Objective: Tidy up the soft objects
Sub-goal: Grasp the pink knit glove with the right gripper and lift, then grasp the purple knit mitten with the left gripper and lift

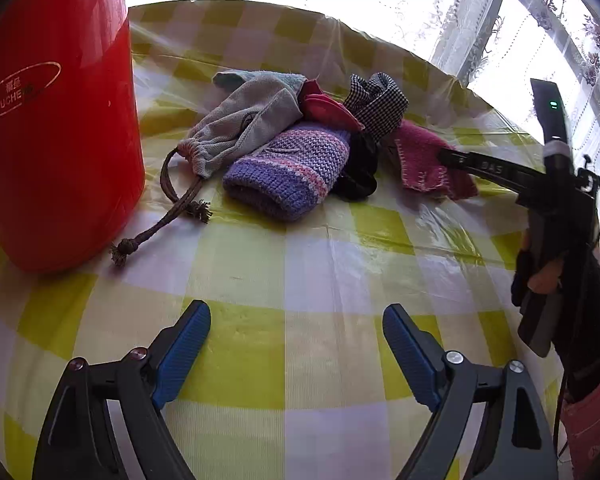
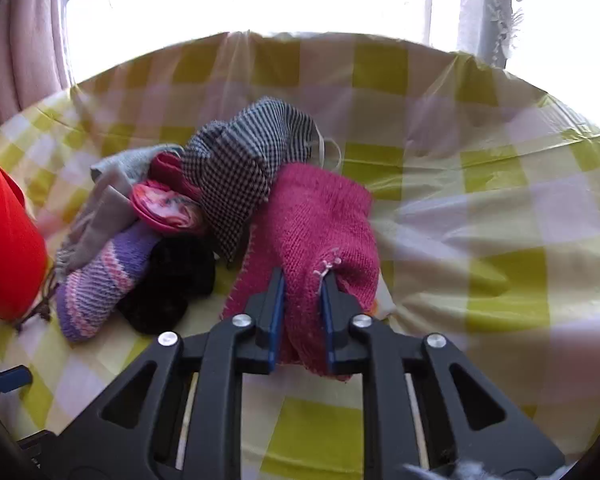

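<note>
A pile of soft things lies on the checked tablecloth [image 1: 300, 264]: a grey drawstring pouch [image 1: 240, 124], a purple knitted sleeve [image 1: 292, 168], a black-and-white checked cloth [image 1: 376, 100], a black fabric piece [image 1: 360, 168], a pink round item [image 2: 168, 208] and a magenta knitted piece [image 1: 428, 160]. My right gripper [image 2: 303, 280] is shut on the magenta knitted piece [image 2: 320, 216] at its near edge; it also shows in the left wrist view [image 1: 448, 156]. My left gripper [image 1: 296, 320] is open and empty, short of the pile.
A tall red container [image 1: 56, 120] stands at the left of the pile, also in the right wrist view [image 2: 8, 240]. Lace curtains [image 1: 540, 40] and a bright window are behind the table's far edge.
</note>
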Motion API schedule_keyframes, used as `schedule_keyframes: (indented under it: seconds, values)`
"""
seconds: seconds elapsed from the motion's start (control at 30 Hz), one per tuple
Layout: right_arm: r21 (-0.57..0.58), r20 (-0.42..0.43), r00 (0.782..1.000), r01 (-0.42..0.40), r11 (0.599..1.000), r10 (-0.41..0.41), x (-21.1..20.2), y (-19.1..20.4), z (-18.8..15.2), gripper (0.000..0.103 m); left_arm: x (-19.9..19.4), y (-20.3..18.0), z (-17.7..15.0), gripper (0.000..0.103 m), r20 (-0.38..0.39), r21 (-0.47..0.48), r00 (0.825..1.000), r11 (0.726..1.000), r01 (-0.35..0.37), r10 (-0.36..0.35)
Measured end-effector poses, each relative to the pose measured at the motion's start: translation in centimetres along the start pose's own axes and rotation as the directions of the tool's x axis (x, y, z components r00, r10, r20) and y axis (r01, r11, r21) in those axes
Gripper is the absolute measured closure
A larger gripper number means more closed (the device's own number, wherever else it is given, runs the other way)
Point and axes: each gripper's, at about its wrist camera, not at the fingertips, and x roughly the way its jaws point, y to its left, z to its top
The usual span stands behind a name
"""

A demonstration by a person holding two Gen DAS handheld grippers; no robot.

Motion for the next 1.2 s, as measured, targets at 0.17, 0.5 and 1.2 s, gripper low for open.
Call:
schedule_keyframes:
  seconds: [0.17,0.5,1.2]
  values:
    - [-0.018,-0.042,0.998,-0.051,0.999,0.051,-8.5,-1.7,-4.6,0.09,0.0,-0.1,0.0,0.013,0.001,-0.005,1.0,1.0,-0.001,0.001]
    - [0.013,-0.292,0.955,0.053,0.999,-0.047,-10.1,-6.8,-11.2,0.028,0.2,-0.4,0.0,0.006,-0.014,0.019,1.0,1.0,0.011,-0.011]
    - [-0.115,-0.224,0.965,0.111,0.987,-0.135,-7.1,-2.8,-11.2,0.082,6.9,-4.5,8.0,0.071,-0.006,0.283,0.971,0.932,-0.227,0.238]
